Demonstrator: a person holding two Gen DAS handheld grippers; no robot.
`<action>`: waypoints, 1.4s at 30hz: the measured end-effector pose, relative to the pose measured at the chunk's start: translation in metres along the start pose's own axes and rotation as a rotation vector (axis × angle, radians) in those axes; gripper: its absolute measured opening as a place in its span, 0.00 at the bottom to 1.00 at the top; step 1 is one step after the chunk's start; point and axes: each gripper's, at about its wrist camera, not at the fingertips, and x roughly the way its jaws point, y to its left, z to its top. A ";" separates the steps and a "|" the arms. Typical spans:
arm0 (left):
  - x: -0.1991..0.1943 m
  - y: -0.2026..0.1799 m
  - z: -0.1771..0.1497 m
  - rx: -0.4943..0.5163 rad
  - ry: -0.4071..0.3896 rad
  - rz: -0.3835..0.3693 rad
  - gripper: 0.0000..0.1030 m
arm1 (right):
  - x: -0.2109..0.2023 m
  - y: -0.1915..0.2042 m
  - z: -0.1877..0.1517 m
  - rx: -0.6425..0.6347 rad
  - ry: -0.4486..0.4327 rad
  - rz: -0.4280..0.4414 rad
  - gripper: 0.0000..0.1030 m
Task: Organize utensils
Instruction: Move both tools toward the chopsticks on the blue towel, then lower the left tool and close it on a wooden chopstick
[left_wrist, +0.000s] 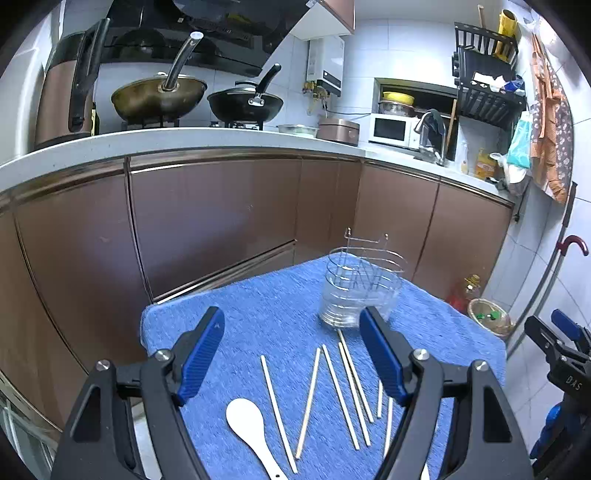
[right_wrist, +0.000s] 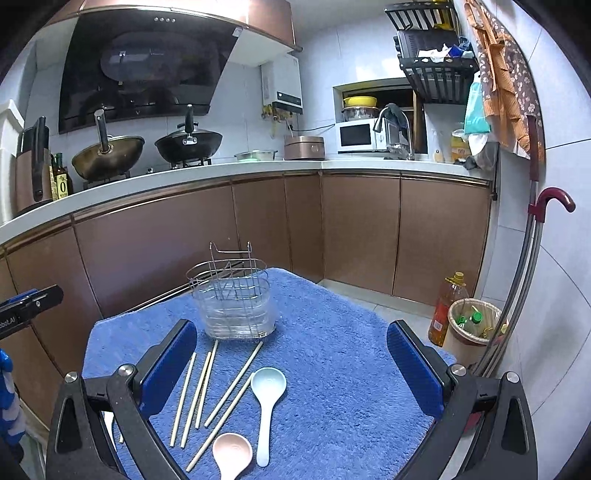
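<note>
Start of sorting | both tools, left (left_wrist: 291, 356) and right (right_wrist: 291, 363), hover wide open, empty | chopsticks (right_wrist: 207, 391) and spoons (right_wrist: 266, 391) lie loose before the empty holder (right_wrist: 236, 306) on the blue-towelled bench (right_wrist: 351, 369) | next: likely close on one chopstick.

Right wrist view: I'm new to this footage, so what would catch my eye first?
The bright blue towel covering the table stands out first, with an empty wire-and-clear-plastic utensil holder upright at its far side. In front of it lie loose wooden chopsticks, a pale blue spoon and a pink spoon, framed by the open right hand-held gripper.
</note>
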 end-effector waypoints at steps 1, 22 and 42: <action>0.002 -0.001 0.000 0.008 -0.005 0.009 0.72 | 0.002 0.000 0.000 0.000 0.002 0.003 1.00; 0.070 -0.010 0.001 0.083 0.103 0.028 0.72 | 0.072 0.009 -0.004 -0.011 0.192 0.096 0.86; 0.183 -0.008 -0.013 0.070 0.584 -0.229 0.67 | 0.200 0.030 -0.011 0.114 0.701 0.378 0.40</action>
